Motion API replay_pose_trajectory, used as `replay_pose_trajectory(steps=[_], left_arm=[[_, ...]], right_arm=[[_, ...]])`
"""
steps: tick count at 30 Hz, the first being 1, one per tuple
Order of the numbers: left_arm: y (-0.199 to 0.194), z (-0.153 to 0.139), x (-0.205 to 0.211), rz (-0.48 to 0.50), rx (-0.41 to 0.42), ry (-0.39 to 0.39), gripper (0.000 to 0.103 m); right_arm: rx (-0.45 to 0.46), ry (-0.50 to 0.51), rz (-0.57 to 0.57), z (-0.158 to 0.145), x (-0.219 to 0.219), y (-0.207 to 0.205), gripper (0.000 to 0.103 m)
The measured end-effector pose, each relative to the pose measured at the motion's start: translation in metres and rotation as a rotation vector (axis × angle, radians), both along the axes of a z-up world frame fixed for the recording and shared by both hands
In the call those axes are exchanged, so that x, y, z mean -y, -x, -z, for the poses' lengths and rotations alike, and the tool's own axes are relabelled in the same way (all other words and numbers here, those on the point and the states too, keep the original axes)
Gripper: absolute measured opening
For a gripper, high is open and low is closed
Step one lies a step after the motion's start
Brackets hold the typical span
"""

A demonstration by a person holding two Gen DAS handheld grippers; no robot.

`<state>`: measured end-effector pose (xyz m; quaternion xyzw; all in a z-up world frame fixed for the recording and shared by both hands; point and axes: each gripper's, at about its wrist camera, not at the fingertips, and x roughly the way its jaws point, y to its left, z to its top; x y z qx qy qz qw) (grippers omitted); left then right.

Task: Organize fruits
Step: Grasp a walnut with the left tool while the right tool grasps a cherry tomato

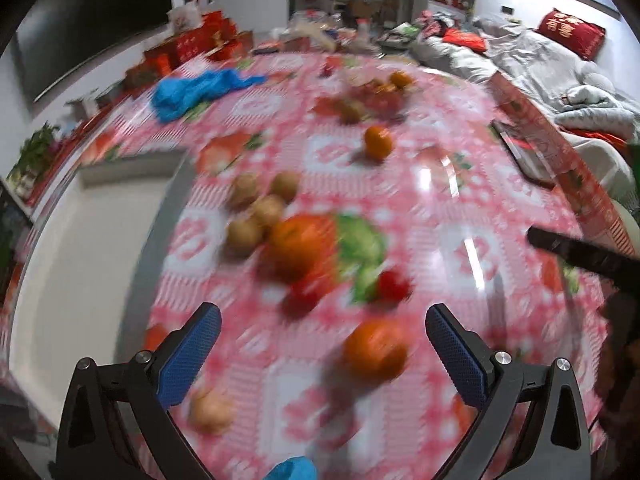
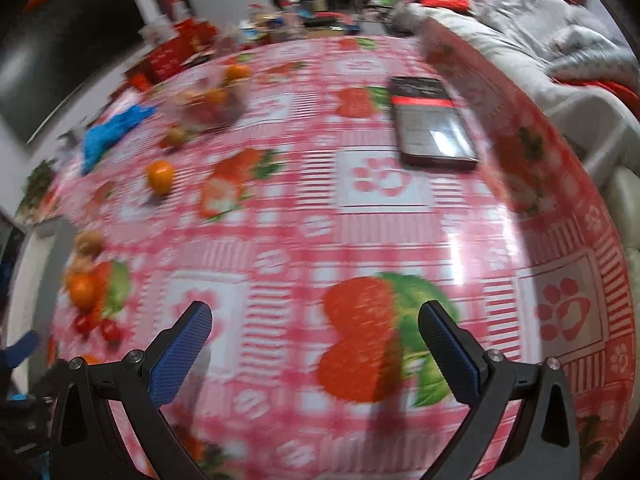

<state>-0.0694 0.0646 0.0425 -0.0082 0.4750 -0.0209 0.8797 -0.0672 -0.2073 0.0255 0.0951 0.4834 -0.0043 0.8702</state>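
Oranges [image 1: 376, 347] lie loose — both grippers [image 1: 322, 334] [image 2: 314, 330] wide, empty; cushion [image 1: 570, 32] writing blurred.

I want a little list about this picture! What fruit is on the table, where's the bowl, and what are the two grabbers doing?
table: pink strawberry-print cloth
loose fruit: oranges, brown fruits, small red fruits
bowl: far side, fruit inside
other: blue cloth, dark box
left gripper: open, empty, above the nearest orange
right gripper: open, empty
sharpness: blurry
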Motion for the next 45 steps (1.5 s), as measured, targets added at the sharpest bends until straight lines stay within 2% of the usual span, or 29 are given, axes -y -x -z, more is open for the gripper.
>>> replay_pose_trajectory(steps=[2, 5, 8, 11, 17, 19, 22, 26, 33, 35, 36, 38, 43, 45], left_arm=[[0.008, 0.011, -0.009, -0.003, -0.033, 0.006, 0.103], [0.016, 0.017, -0.016, -0.007, -0.034, 0.059, 0.103], [0.021, 0.018, -0.024, -0.053, -0.031, 0.060, 0.103], [0.027, 0.019, -0.033, -0.052, -0.022, 0.089, 0.103], [0.023, 0.036, -0.038, -0.069, -0.080, 0.055, 0.103], [0.024, 0.037, -0.036, -0.071, -0.075, 0.021, 0.103], [0.023, 0.042, -0.034, -0.074, -0.081, -0.031, 0.103], [0.023, 0.043, -0.038, -0.088, -0.075, -0.022, 0.103], [0.024, 0.043, -0.039, -0.099, -0.097, -0.019, 0.103], [0.021, 0.042, -0.040, -0.094, -0.121, -0.018, 0.103], [0.021, 0.042, -0.040, -0.095, -0.129, -0.015, 0.103], [0.022, 0.042, -0.040, -0.095, -0.131, -0.012, 0.102], [0.034, 0.035, -0.043, -0.091, -0.096, -0.010, 0.072], [0.037, 0.033, -0.049, -0.090, -0.085, 0.012, 0.070]], right_arm=[[-0.012, -0.011, -0.065, 0.000, -0.019, 0.003, 0.103], [-0.025, -0.019, -0.158, 0.001, -0.049, 0.005, 0.103], [-0.021, -0.003, -0.236, -0.001, -0.079, 0.008, 0.103], [-0.024, -0.004, -0.288, 0.001, -0.098, 0.006, 0.103], [-0.053, 0.021, -0.327, 0.012, -0.127, -0.009, 0.103], [-0.060, 0.023, -0.330, 0.014, -0.131, -0.013, 0.102], [-0.067, 0.018, -0.345, 0.017, -0.137, -0.017, 0.094], [-0.066, 0.033, -0.366, 0.017, -0.146, -0.017, 0.080], [-0.072, 0.035, -0.378, 0.017, -0.149, -0.017, 0.065], [-0.063, 0.066, -0.388, 0.016, -0.150, -0.016, 0.034], [-0.062, 0.062, -0.395, 0.016, -0.150, -0.015, 0.026], [-0.064, 0.036, -0.404, 0.015, -0.147, -0.014, 0.023], [-0.044, -0.062, -0.385, 0.011, -0.132, -0.010, 0.024], [-0.030, -0.074, -0.382, 0.007, -0.128, -0.007, 0.024]])
